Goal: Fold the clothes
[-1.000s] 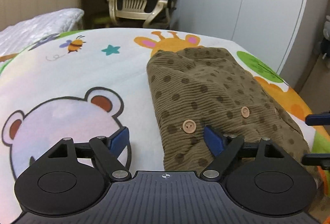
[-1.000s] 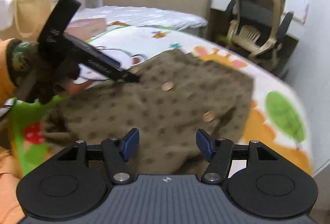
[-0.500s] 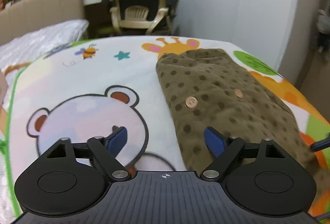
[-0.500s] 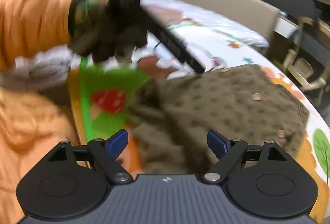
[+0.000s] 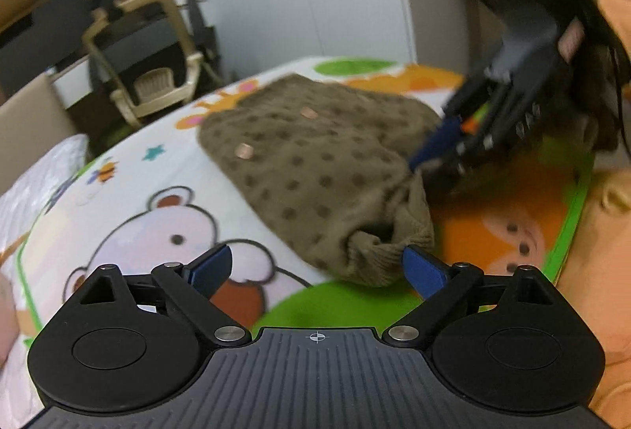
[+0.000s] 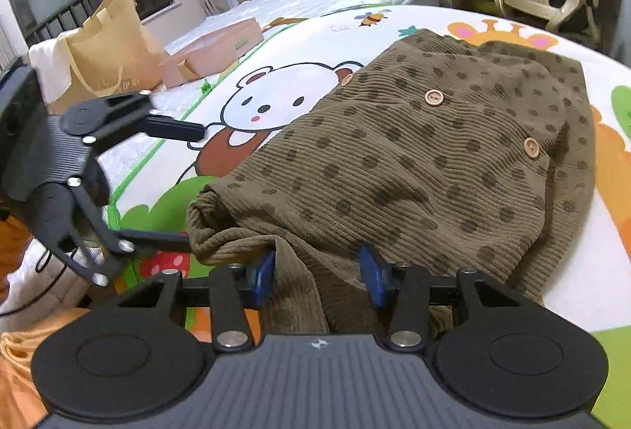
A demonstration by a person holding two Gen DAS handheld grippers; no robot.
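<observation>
Nearest the right wrist camera, the right gripper [image 6: 317,273] is closing over the near hem of the cardigan [image 6: 414,160]; cloth lies between its blue pads [image 6: 263,273], which do not yet look to be pressing it. The step appears to be taking hold of the garment's near edge for a fold. The left gripper [image 5: 317,267] is opening wide, with nothing between its jaws; the bunched corner [image 5: 378,251] of the cardigan sits just ahead of it. The next move likely calls for the left to close on that corner so both ends lift together.

The cardigan lies on the cartoon blanket [image 6: 276,101]. The right view shows its ribbing and buttons [image 6: 434,97] sharply, plus a paper bag [image 6: 106,42] beyond. Only the left view shows the right gripper from outside, blurred, and an orange sleeve [image 5: 615,18].
</observation>
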